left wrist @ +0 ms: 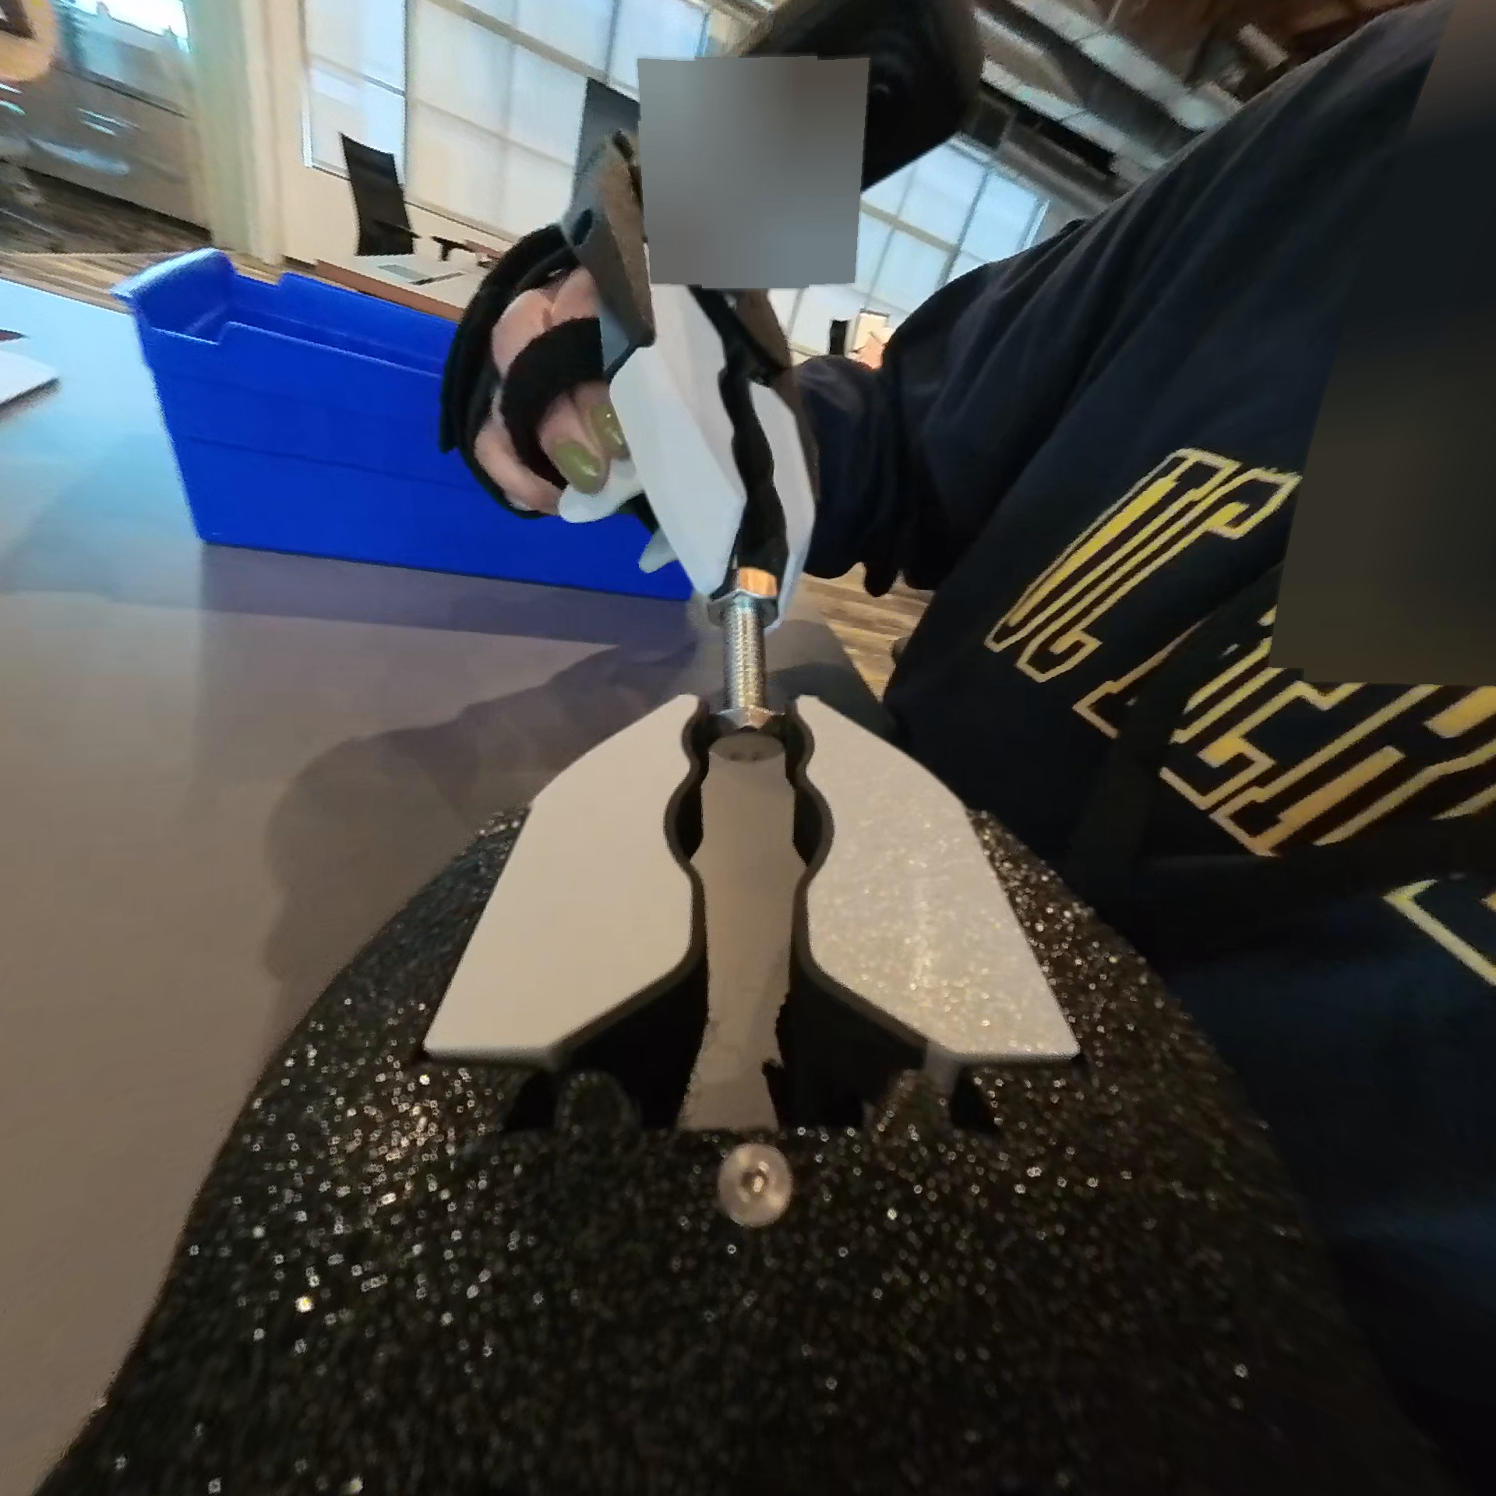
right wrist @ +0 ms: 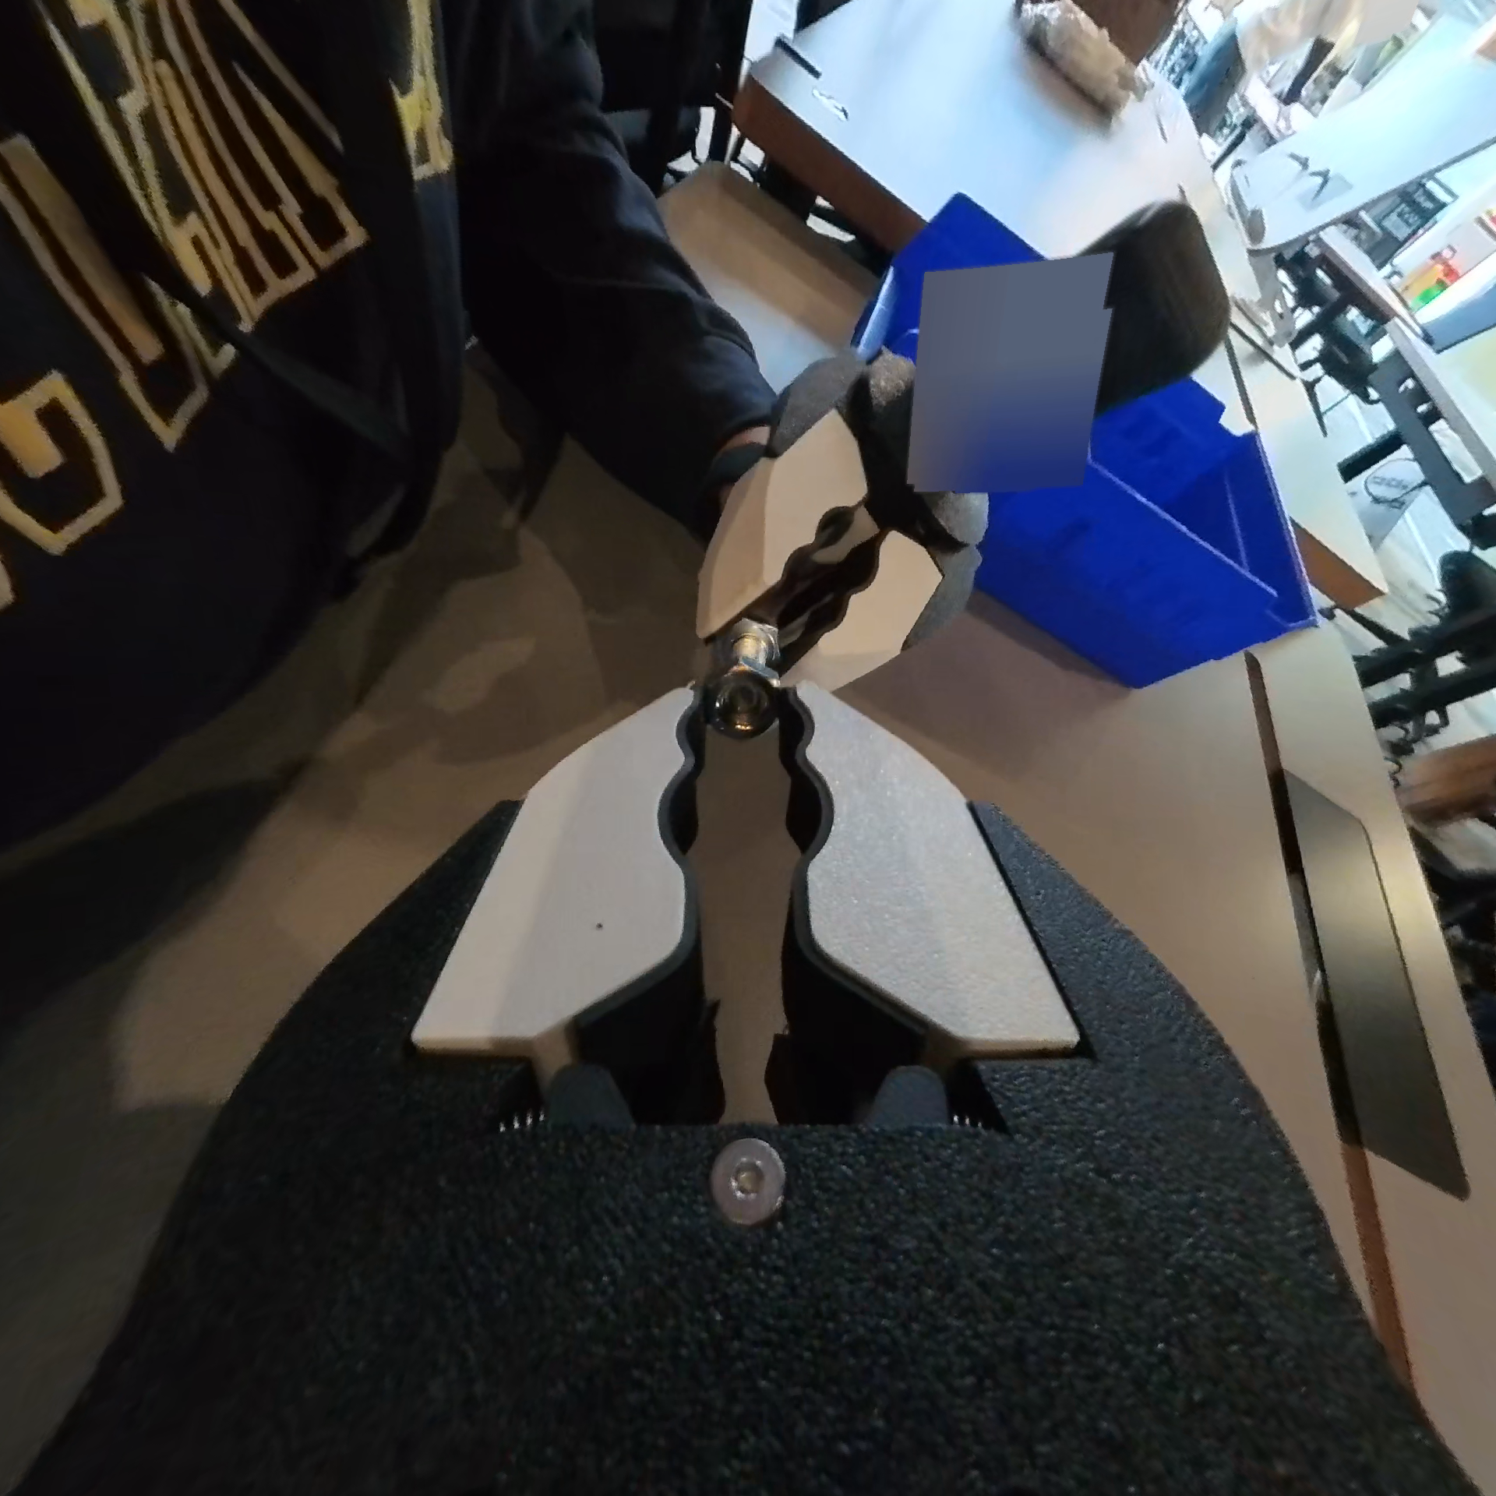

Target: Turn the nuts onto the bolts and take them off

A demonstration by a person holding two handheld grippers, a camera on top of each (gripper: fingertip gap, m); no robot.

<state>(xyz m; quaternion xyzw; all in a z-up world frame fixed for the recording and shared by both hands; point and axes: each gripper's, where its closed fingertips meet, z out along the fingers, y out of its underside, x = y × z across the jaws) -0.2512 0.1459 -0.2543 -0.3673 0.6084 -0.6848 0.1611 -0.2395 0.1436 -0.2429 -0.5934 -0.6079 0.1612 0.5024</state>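
The left gripper (left wrist: 743, 733) pinches the bolt (left wrist: 743, 656) by its hex head above the tabletop (left wrist: 243, 728) while the right gripper (right wrist: 741, 703) pinches the nut (left wrist: 738, 609) near the far end, so turning goes best with the bolt held still and both grips square to its axis.

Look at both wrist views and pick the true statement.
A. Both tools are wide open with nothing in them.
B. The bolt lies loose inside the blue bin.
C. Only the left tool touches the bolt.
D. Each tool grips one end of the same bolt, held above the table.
D: the left tool is shut on the bolt head, and the right tool clamps its far end by the nut.
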